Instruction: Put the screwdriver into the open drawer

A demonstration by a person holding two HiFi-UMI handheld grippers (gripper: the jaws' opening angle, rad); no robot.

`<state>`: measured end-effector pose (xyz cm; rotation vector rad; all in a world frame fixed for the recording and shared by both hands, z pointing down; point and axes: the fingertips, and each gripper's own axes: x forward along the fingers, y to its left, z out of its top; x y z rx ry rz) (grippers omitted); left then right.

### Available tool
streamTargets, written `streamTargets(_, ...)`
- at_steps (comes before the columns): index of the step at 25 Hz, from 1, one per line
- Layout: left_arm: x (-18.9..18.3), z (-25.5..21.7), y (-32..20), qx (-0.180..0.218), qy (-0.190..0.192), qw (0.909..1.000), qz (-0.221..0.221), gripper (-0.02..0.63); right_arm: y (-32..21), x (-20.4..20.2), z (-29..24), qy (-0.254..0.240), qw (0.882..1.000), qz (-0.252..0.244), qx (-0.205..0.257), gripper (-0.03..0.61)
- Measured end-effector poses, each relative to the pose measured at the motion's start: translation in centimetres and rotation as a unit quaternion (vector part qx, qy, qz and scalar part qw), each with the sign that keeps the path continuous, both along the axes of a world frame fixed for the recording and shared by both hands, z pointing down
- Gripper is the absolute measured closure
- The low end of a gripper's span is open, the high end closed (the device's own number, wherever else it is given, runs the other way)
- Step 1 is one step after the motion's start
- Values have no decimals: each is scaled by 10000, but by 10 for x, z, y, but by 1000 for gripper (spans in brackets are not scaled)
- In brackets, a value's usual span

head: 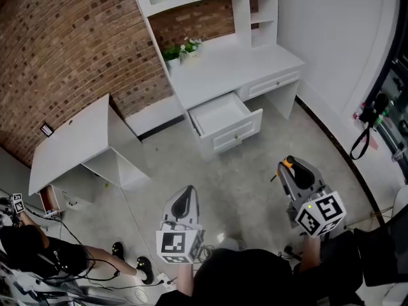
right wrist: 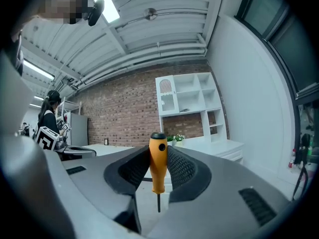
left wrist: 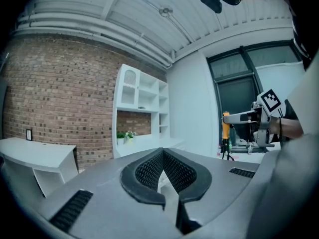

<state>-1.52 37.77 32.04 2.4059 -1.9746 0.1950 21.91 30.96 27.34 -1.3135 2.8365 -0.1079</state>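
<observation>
The right gripper (head: 289, 166), at the lower right of the head view, pinches the orange handle of the screwdriver (right wrist: 158, 162) between its jaws. The handle stands upright and the thin shaft points down. The left gripper (head: 187, 193), at the lower centre, has its jaws pressed together at the tips, with nothing between them. The open drawer (head: 237, 132) of the white desk (head: 255, 62) is near the middle of the frame, well apart from both grippers.

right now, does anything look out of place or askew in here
Nothing spilled or damaged. Only the drawer stands out, pulled open from the white desk and bare inside. The screwdriver sits upright in the right gripper, handle up, tip down.
</observation>
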Motion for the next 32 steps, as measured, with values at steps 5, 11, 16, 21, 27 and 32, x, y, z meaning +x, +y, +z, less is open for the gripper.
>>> streamTargets(5, -3, 6, -10, -65, -37, 9999, -73, 604, -14, -3, 7, -20, 10000, -49, -76, 465)
streamTargets(11, -8, 15, -34, -144, -12, 9999, -59, 606, -38, -9, 13, -16, 9999, -43, -119, 463)
streamTargets(16, -14, 19, -72, -140, 42, 9999, 61, 606, -70, -16, 17, -8, 9999, 62, -145, 463)
streamTargets(21, -22, 22, -121, -131, 95, 9996, 225, 606, -110, -26, 18, 85, 9997, 167, -143, 465)
streamTargets(27, -34, 19, -178, -163, 255, 9988, 377, 604, -158, -43, 15, 172, 9994, 246, -152, 463)
streamTargets(32, -46, 21, -219, -187, 267, 9984, 456, 606, -198, -54, 15, 162, 9992, 319, -185, 465)
